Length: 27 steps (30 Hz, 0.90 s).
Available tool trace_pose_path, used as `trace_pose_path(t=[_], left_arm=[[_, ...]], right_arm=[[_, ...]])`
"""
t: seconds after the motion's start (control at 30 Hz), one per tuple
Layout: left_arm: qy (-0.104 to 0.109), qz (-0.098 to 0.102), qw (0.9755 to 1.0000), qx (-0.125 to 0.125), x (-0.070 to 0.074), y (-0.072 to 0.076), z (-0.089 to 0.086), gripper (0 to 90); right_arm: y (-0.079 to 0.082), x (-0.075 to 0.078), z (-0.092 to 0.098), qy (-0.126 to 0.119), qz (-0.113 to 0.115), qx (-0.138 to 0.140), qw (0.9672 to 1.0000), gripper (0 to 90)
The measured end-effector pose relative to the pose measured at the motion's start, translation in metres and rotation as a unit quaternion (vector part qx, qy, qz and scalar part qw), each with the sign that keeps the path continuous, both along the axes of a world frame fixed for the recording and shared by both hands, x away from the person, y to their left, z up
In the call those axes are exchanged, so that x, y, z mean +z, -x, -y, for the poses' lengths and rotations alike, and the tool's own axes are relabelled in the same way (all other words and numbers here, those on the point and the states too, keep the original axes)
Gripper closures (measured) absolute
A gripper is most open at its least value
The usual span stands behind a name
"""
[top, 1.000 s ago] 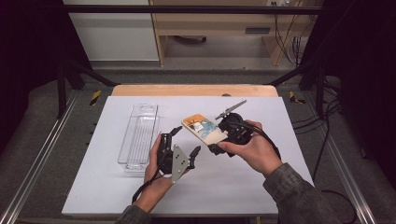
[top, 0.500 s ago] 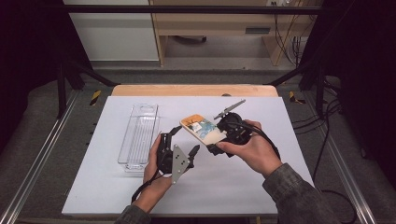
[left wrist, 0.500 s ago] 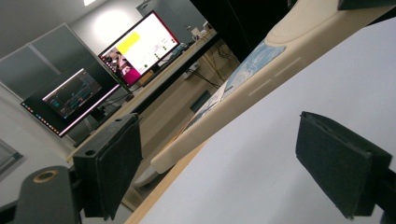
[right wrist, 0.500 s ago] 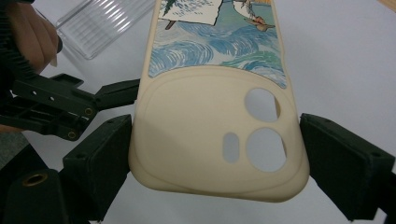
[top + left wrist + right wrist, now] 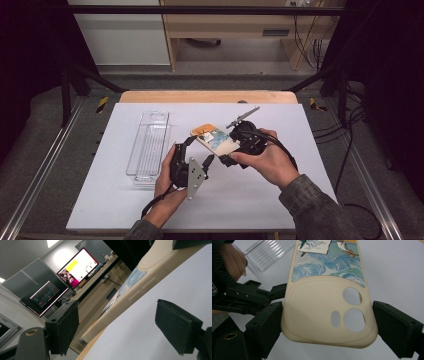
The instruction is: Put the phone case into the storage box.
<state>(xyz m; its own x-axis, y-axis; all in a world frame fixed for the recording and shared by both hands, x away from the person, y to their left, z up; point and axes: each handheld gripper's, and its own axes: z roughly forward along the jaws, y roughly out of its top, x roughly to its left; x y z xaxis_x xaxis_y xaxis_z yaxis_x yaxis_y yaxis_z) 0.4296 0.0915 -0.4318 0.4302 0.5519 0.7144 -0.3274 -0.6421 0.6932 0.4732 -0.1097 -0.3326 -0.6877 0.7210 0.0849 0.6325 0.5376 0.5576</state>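
The right tool [image 5: 231,151] held a cream phone case [image 5: 216,139] by its camera-hole end, above the white bench [image 5: 300,150] beside a clear tray [image 5: 149,147]. The right tool view showed the lens holes and wave print [image 5: 329,263]; the left tool view showed the case's edge [image 5: 140,277]. The left tool [image 5: 196,149] had jaws apart, just closing a little around the case without touching it; the case's long axis ran away from the right tool toward the bench's far left.

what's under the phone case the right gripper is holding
Under the phone case lies bare white table; the patch directly beneath it is covered. The right gripper clamps its sides.
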Motion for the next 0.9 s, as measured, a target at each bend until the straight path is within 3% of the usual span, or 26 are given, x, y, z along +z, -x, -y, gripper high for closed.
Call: trace_pose_path(t=[0.5, 0.7, 0.9], left_arm=[[-0.011, 0.019, 0.9998, -0.002, 0.0022, 0.0028, 0.0067, 32.4], [-0.026, 0.036, 0.9990, -0.005, 0.0030, 0.0067, 0.0088, 41.8], [-0.035, 0.041, 0.9985, -0.006, 0.0048, 0.0090, 0.0068, 47.1]], right_arm=[[-0.0005, -0.0023, -0.0038, 0.001, -0.004, 0.006, 1.0000, 12.5], [-0.0011, -0.0018, -0.0039, -0.004, -0.006, 0.004, 1.0000, 12.5], [-0.0005, 0.0002, -0.0057, -0.006, -0.005, 0.007, 0.9999, 12.5]])
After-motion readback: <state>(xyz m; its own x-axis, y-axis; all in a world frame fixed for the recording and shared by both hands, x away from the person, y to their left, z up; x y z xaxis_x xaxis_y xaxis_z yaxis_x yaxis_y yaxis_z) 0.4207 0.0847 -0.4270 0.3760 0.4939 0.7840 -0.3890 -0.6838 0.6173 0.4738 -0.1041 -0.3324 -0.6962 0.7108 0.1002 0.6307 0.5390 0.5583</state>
